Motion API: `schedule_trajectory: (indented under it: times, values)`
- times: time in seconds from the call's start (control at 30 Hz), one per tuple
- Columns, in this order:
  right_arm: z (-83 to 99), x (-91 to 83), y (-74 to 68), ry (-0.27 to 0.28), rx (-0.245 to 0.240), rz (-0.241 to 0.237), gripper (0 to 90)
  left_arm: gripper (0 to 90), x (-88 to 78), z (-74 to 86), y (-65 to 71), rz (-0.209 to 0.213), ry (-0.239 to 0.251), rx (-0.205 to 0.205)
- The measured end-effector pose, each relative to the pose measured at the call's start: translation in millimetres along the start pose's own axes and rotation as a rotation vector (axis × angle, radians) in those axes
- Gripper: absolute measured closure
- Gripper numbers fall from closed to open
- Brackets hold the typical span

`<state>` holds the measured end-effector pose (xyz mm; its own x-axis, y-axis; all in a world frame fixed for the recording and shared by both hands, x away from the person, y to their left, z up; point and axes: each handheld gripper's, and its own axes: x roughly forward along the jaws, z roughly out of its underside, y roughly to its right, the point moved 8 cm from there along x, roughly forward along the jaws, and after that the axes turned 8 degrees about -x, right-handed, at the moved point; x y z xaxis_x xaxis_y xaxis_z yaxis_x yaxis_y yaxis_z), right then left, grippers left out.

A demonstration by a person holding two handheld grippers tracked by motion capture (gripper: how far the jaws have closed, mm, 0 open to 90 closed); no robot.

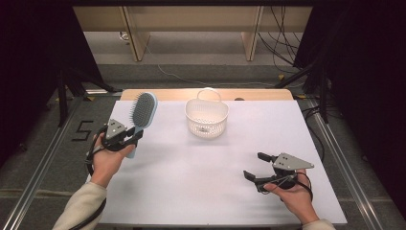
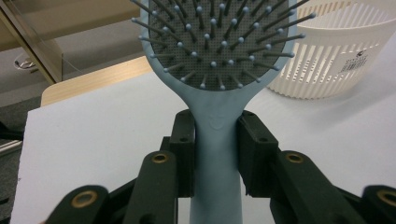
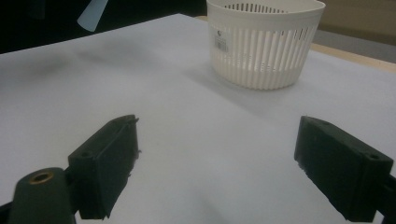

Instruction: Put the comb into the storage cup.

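The left gripper [image 1: 135, 136] pinched the neck of the pale blue plastic paddle hairbrush [image 1: 142, 115], with its two black jaws pressed against either side of the handle just below the head. In the left gripper view the hairbrush [image 2: 217, 116] stood upright between the jaws, its dark bristle pad with blue-tipped pins facing the camera. The brush was held at the left side of the white table surface [image 1: 191, 182], its head raised toward the far edge and its handle end pointing back toward the person's left hand [image 1: 107, 160].

The white slotted plastic basket [image 1: 206, 118] with a loop handle stood at the far middle of the table, well apart from the brush and to its right. A barcode label showed on its wall in the right gripper view [image 3: 266, 42].

The right gripper [image 1: 255, 166] rested low at the right near side of the table, held by the right hand [image 1: 292, 194]. Its jaws were spread wide, with bare table between them.
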<state>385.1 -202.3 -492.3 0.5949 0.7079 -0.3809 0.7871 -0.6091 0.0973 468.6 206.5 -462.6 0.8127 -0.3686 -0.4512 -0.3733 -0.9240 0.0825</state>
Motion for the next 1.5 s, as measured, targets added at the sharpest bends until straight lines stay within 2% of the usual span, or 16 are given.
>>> schedule_trajectory:
  times: [0.53,1.5]
  values:
    - [0.2,0.4,0.2,0.001,0.005,-0.001,14.5,69.6,-0.9,-4.9,1.5,0.009,0.026,-0.005]
    - [0.8,0.5,1.1,0.001,0.013,0.001,14.5,69.6,8.0,-13.7,13.1,0.051,0.038,0.0]
